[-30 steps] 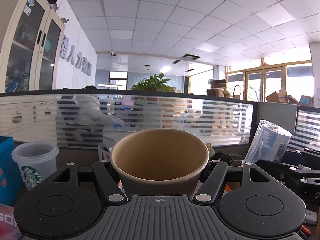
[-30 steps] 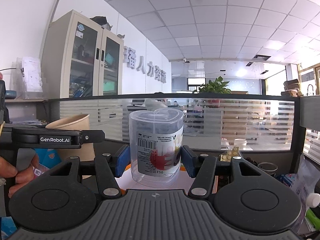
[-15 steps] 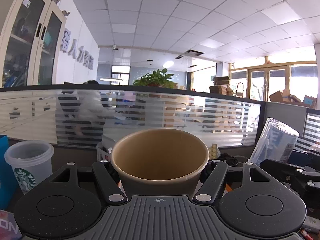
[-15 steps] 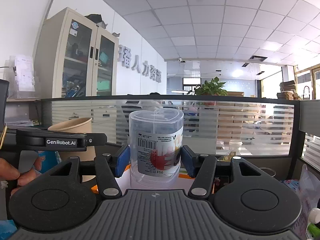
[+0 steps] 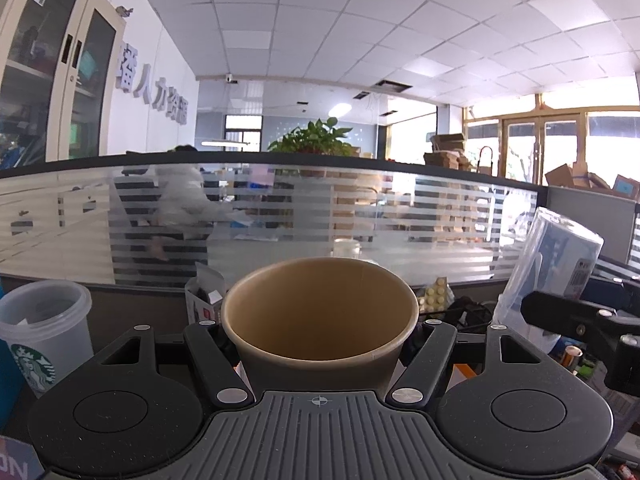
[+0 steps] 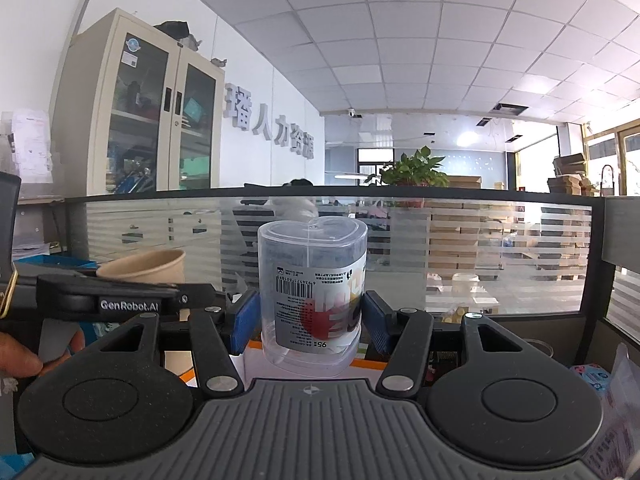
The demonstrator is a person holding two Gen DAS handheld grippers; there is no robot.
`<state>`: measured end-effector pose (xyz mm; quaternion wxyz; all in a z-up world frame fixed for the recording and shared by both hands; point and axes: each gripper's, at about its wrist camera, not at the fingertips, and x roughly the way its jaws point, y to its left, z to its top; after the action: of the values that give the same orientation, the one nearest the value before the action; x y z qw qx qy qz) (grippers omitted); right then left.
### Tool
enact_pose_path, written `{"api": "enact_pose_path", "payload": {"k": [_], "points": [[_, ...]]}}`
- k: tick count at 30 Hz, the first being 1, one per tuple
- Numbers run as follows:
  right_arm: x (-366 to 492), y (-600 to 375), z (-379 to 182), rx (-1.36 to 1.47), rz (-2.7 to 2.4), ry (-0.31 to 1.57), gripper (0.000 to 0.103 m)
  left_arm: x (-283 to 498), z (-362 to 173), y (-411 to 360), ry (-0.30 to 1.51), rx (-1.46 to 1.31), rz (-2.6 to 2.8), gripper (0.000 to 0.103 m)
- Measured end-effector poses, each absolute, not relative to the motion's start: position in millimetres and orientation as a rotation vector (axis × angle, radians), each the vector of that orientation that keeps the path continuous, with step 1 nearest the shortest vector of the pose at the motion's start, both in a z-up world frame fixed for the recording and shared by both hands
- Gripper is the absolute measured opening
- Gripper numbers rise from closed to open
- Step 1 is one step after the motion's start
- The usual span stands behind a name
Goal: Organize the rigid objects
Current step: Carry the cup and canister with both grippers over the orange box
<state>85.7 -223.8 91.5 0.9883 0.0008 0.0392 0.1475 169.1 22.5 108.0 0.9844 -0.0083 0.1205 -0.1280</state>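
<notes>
Gripping a paper cup (image 5: 320, 320), the left gripper (image 5: 320, 344) has its jaws closed on the cup's sides, cup upright, mouth open toward the cam, brown inside, nothing visible in it. It's held up off the desk, w/ the frosted glass partition (image 5: 280, 216) behind.

Right gripper (image 6: 308, 316) is clamped on a clear heart-topped box (image 6: 312, 288): blue pads (image 6: 245, 320) press both sides, box upright, printed label w/ barcode facing the cam, red shape showing thru the plastic. Also held in the air, above a white/orange sheet (image 6: 256, 356) on the desk.

The two sit side by side: from the right cam, the cup (image 6: 148, 268) and left gripper's black arm marked "GenRobot.AI" are at left, a hand (image 6: 20, 356) at the edge below. From the left cam the box (image 5: 552, 264) is at right, tilted by the lens.

Lower left in the left cam: a clear Starbucks cup (image 5: 44, 332) standing on the desk, near but apart from the gripper. Blister pack of pale pills (image 5: 434, 296) leans by the partition base. Cabinet (image 6: 148, 120) at the wall, plant (image 5: 316, 140) beyond the glass.
</notes>
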Motion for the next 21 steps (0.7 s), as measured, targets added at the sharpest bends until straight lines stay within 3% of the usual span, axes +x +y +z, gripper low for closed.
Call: {"api": "enact_pose_path", "payload": {"k": [21], "points": [[156,-224,79,-0.004,0.269,0.195,0.053,233,62,11,0.465,-0.014,-0.273,0.070]]}}
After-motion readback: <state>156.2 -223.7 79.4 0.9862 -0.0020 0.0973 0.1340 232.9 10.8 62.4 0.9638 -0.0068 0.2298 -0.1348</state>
